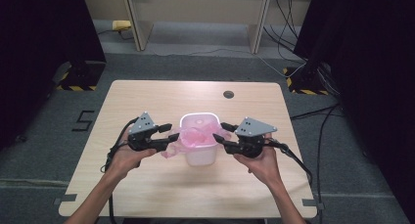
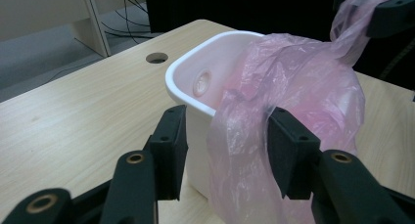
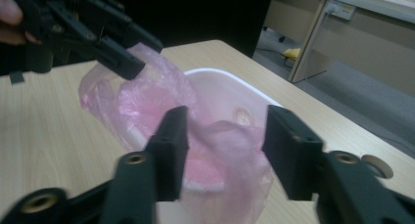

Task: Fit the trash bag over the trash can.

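Bag [image 1: 195, 138] sits half in the white bin [image 1: 199, 155] at mid-table, so I've got my left gripper [image 1: 169, 132] and right gripper [image 1: 221, 133] flanking it, both with jaws apart around loose film, nothing pinched, ready to spread its edges over the rim.

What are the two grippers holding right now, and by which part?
Nothing is clamped. The left gripper and right gripper both stand open at opposite sides of the white bin; the pink bag's loose edges merely drape between their jaws.
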Available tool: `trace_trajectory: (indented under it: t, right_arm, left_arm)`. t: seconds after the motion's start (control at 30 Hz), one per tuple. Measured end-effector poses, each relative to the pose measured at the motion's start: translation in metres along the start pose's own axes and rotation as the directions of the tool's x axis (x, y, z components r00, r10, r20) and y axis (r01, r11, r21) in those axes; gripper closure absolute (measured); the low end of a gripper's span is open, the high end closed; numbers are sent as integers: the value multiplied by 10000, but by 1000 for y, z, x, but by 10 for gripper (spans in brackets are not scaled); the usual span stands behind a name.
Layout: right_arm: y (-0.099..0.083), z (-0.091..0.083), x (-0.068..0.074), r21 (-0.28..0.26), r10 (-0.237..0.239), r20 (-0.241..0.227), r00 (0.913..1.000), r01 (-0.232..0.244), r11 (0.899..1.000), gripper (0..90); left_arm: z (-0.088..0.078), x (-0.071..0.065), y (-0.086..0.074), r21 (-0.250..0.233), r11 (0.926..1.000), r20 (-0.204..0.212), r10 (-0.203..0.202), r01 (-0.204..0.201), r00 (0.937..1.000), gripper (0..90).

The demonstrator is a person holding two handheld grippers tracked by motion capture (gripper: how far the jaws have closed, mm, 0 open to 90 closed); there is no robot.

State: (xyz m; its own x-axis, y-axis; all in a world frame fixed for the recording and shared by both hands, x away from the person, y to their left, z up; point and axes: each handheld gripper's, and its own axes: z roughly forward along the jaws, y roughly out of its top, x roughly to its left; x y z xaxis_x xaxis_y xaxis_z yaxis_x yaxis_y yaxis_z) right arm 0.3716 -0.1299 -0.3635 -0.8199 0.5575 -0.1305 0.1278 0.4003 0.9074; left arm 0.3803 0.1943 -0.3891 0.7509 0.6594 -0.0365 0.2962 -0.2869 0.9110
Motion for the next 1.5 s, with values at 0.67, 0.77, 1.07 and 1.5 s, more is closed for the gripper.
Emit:
trace_trajectory:
  t: [0.67,0.77,1.07,1.5]
  right_arm:
    - [-6,44,-49,809,675,771,9947,-738,9940,846]
    - [-12,51,-59,1019,896,854,9923,-982,9899,846]
    - [-31,65,-73,1204,1361,474,9896,-1409,9827,853]
    - [-40,79,-73,1747,1077,140,9941,-1085,9786,885]
  left_arm:
    - [17,24,5,-413,9972,153,-610,616,9980,751]
    - [30,31,1,-259,9944,229,-1020,1026,9945,752]
    - [44,40,-6,35,9939,-39,-1100,1100,9939,770]
    - [63,44,-14,143,9934,-21,-1139,1140,9935,881]
